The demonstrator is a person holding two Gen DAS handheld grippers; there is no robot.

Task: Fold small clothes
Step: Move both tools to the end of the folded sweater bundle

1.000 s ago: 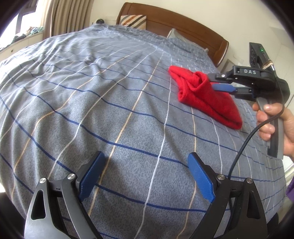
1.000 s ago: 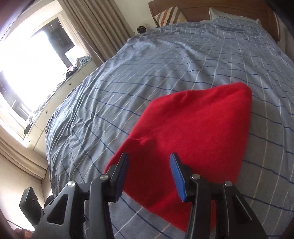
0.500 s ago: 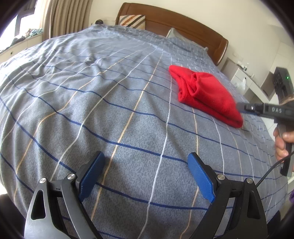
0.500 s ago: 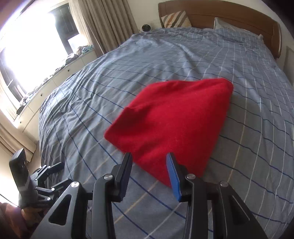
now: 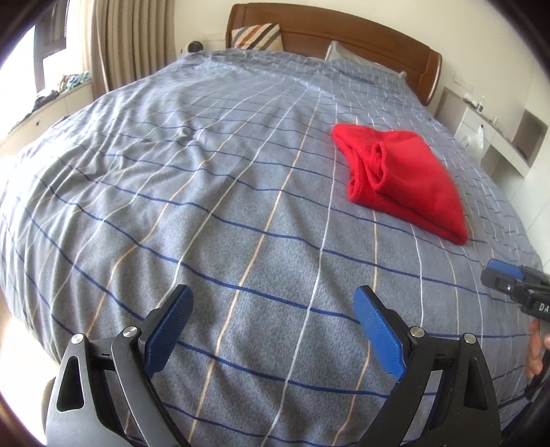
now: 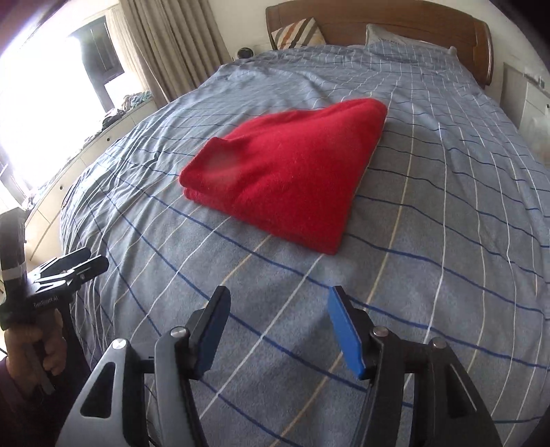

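Note:
A red garment point(image 6: 292, 168) lies folded into a flat bundle on the grey checked bedspread point(image 6: 447, 240); in the left wrist view it point(image 5: 405, 182) lies at the right, with a rolled fold on its left side. My right gripper point(image 6: 278, 326) is open and empty, a short way in front of the garment, above the bedspread. My left gripper point(image 5: 273, 326) is open and empty, well to the left of and nearer than the garment. The left gripper also shows at the left edge of the right wrist view point(image 6: 74, 263), and the right gripper at the right edge of the left wrist view point(image 5: 502, 273).
A wooden headboard point(image 5: 343, 31) and pillows point(image 5: 256, 36) stand at the far end of the bed. Curtains point(image 6: 172, 44) and a bright window with a cluttered sill point(image 6: 113, 113) are on the left. White shelves point(image 5: 498, 134) stand on the right.
My right gripper has drawn back from over the red garment towards the bed's near edge and its jaws have opened wider. The garment stays folded on the bed. My left gripper has hardly moved.

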